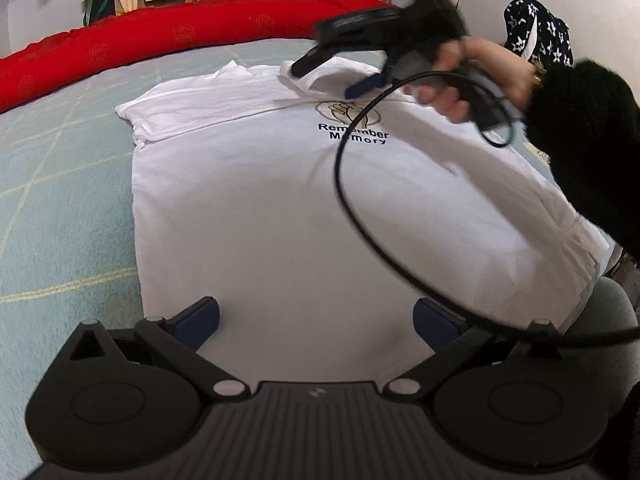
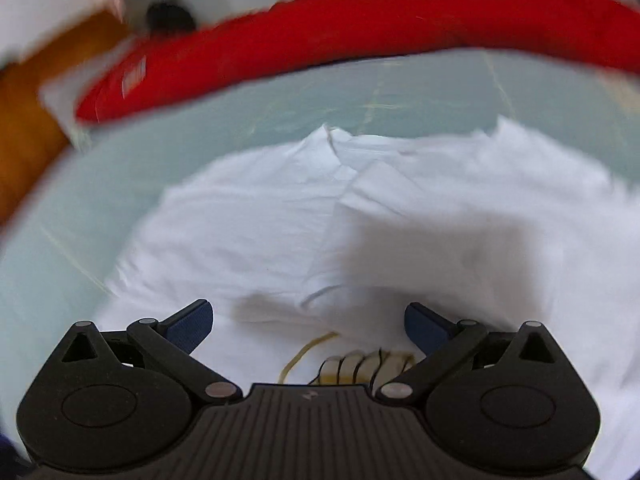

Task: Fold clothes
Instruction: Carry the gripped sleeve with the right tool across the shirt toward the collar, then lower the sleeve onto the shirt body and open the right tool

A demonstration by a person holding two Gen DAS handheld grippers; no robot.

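T-shirt [image 1: 280,208]: white, soft creased cotton, black lettering, lying flat on bed, one sleeve folded in.
Bed cover [image 1: 60,200]: pale blue-green, thin grid lines.
Bolster [image 1: 160,40]: red, long, rounded.
Left hand-held gripper [image 1: 316,322]: spread wide, empty, over hem.
Right hand-held gripper [image 2: 308,326]: spread wide, empty, above collar.

Your shirt [image 1: 280,208]: white cloth, matt, soft creases, flat printed logo. Your bed cover [image 1: 60,208]: pale green cloth, nappy, thin pale stripes woven in. Red quilt [image 1: 168,40]: cloth, slight sheen, stitched pattern. Your left gripper [image 1: 316,320]: black matt plastic, ribbed body, dull metal pivots; fingers [image 1: 200,322] dark blue, finely textured. Cable [image 1: 352,216]: smooth black. Your sleeve [image 1: 592,152]: black, fuzzy.
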